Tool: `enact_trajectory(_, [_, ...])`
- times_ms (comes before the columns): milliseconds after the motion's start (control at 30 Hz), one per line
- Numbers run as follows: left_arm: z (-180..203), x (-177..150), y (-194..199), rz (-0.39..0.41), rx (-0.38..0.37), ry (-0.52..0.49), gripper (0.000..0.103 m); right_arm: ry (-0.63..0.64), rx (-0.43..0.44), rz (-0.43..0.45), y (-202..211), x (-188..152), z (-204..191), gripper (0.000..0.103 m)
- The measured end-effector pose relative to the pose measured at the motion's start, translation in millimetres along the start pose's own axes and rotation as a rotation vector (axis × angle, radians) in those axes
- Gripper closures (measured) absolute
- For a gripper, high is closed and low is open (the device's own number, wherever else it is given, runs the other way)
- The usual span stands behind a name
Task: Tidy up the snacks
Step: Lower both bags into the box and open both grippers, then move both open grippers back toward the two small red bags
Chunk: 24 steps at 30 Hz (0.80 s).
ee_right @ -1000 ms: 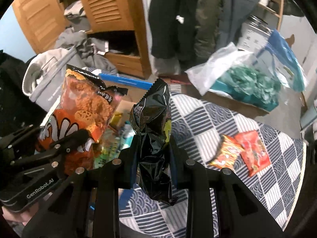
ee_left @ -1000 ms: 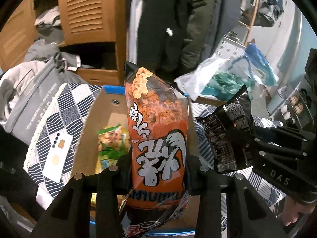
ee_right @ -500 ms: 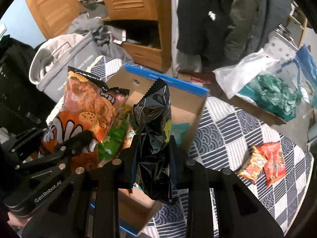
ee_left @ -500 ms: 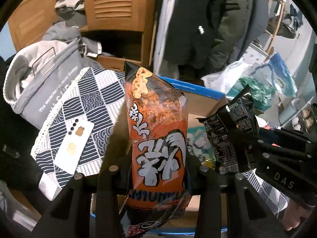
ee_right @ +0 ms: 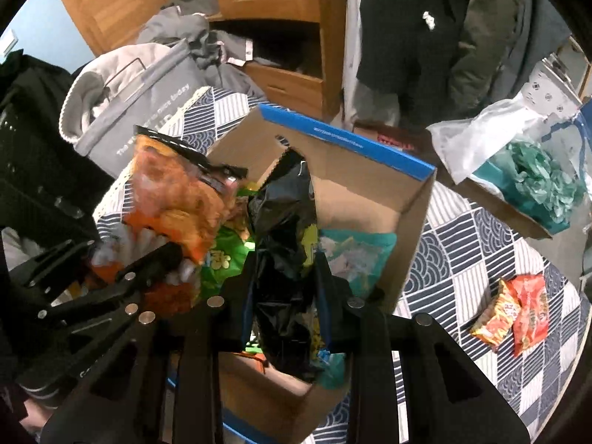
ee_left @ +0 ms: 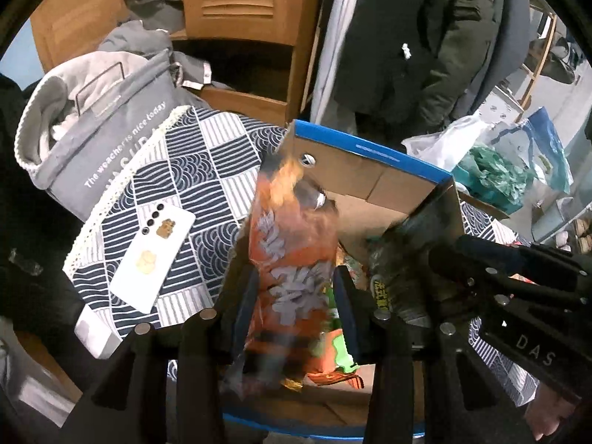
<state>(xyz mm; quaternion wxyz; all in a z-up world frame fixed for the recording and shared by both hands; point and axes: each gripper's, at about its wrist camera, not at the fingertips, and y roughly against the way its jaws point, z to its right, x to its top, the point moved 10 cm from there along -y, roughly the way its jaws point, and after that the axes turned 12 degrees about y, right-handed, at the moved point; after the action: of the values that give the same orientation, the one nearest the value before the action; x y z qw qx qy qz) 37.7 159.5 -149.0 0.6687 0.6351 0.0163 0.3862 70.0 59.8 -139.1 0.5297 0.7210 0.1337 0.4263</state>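
Observation:
My left gripper [ee_left: 296, 288] is shut on a tall orange snack bag [ee_left: 292, 259], blurred with motion, held over the open cardboard box [ee_left: 370, 181]. My right gripper [ee_right: 285, 281] is shut on a crumpled black snack bag [ee_right: 285, 251] above the same box [ee_right: 370, 192]. The orange bag [ee_right: 177, 199] and the left gripper show at the left of the right wrist view. Green and teal packets [ee_right: 355, 255] lie inside the box. Two red-orange packets [ee_right: 514, 314] lie on the patterned cloth at the right.
A white phone [ee_left: 153, 255] lies on the blue-and-white cloth left of the box. A grey fabric basket [ee_left: 103, 129] of clothes stands at the back left. A wooden wardrobe [ee_left: 240, 3], hanging coats and plastic bags [ee_left: 492, 170] are behind.
Both grippers have moved forward and down with their bags, now low over the box. The box looms larger and the orange bag is blurred.

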Motion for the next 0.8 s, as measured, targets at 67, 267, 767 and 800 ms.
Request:
enact_trajectory(67, [0,2,4,0.018,0.009,-0.003,0.051,0.004,-0.009,0.005,2,1,0,0.065])
enact_trajectory(267, [4,10,16,0.062,0.022,-0.015,0.039,-0.019,-0.025,0.030,11,3,11,0.048])
enact_trajectory(767, [56,4,29,0.083,-0.005,-0.106,0.031,-0.053,-0.110,0.069,46,-20,61,0.037])
enact_trajectory(800, [61,2,29,0.081,-0.007,-0.113,0.030,-0.058,-0.114,0.070,49,-23,64,0.035])
